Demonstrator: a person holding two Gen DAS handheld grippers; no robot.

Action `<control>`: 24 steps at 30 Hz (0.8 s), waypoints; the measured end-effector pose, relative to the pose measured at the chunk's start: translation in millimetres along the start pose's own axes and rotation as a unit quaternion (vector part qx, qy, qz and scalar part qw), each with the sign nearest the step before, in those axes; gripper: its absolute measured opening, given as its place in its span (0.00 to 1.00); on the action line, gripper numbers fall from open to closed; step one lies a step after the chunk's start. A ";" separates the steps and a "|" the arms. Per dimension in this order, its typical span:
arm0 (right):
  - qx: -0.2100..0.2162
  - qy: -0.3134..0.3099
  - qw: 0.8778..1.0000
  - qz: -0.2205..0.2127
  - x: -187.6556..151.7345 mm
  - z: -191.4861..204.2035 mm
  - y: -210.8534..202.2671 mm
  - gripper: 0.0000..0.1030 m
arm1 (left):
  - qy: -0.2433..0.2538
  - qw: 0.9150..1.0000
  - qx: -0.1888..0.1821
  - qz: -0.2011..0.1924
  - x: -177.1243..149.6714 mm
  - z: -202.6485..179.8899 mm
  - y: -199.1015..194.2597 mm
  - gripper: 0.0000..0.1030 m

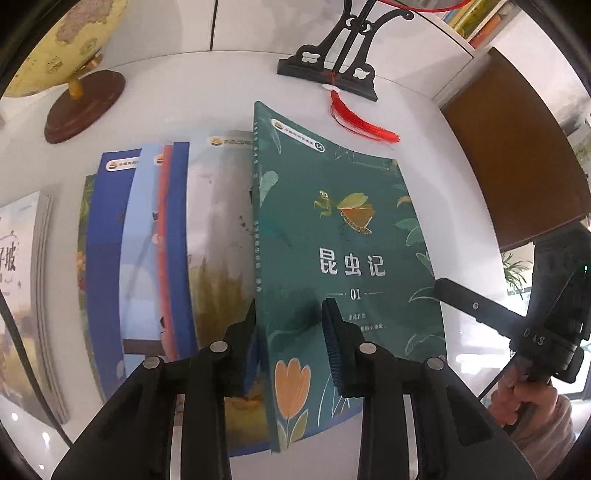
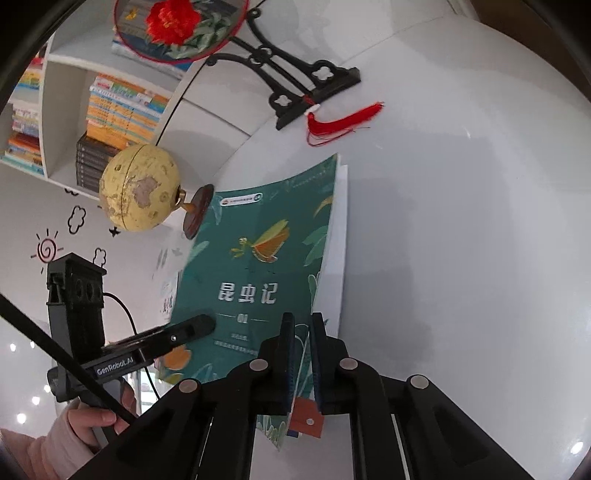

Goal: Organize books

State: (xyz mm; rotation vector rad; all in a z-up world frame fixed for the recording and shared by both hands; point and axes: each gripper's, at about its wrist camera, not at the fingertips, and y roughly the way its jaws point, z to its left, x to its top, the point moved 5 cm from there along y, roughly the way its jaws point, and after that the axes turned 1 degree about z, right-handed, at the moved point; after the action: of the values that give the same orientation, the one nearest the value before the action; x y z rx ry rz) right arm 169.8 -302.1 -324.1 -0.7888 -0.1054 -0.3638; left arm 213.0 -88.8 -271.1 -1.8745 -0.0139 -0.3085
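Your left hand-held gripper [image 1: 288, 332] points steeply down at a row of thin books on a glossy white desk [image 1: 424, 122]. Its jaws are pinched on the spine edge of the green book [image 1: 340, 229], which has a mantis and a beetle drawn above three white Chinese characters and the number 01. One blue-padded finger [image 1: 334, 347] lies on the front cover; the other is tucked behind the spine, against the neighbouring pale grey book [image 1: 218, 229].

The green book stands at the right end of the row, its cover leaning open to the right. To its left the other books [image 1: 147, 240] overlap like a fan: the pale grey one, then blue, red and light blue covers. Further left, another book [image 1: 22, 280] lies apart near the frame edge.

Your right hand-held gripper [image 2: 303, 354] has its jaws pressed together on the lower right corner of the same green book [image 2: 258, 258], with the cover and pages between the pads. In the left wrist view it comes in from the right [image 1: 461, 299], with your right hand [image 1: 524, 402] wrapped around its handle.

Behind the books, a yellow globe [image 2: 138, 188] on a round wooden base stands at the back left of the desk. A black ornate stand [image 1: 332, 66] with a red tassel [image 1: 365, 118] sits at the back centre. It carries a round fan [image 2: 177, 29] embroidered with a red flower. White shelves [image 2: 66, 122] filled with stacked books stand beyond the desk.
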 end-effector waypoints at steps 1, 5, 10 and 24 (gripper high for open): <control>0.003 -0.001 1.000 0.000 -0.1 3.6 1.1 0.07 | 0.005 1.000 0.002 -0.004 -1.3 0.1 -1.9 0.20; 0.019 0.002 1.000 0.003 -0.8 10.1 2.7 0.08 | 0.020 1.000 0.012 -0.012 -7.7 -3.1 -10.0 0.16; 0.033 0.036 0.999 0.002 -1.6 3.1 4.5 0.11 | 0.021 1.000 0.015 -0.012 -9.9 -4.5 -7.5 0.16; 0.104 -0.070 0.992 0.015 -7.1 49.8 -1.3 0.28 | 0.027 0.999 0.033 -0.015 -22.6 -2.1 -19.3 0.16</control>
State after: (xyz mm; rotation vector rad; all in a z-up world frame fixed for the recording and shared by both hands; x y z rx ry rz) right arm 164.7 -265.6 -289.8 -0.6075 -0.2584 -0.2634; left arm 187.6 -81.2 -257.4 -1.8017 -0.0149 -0.3751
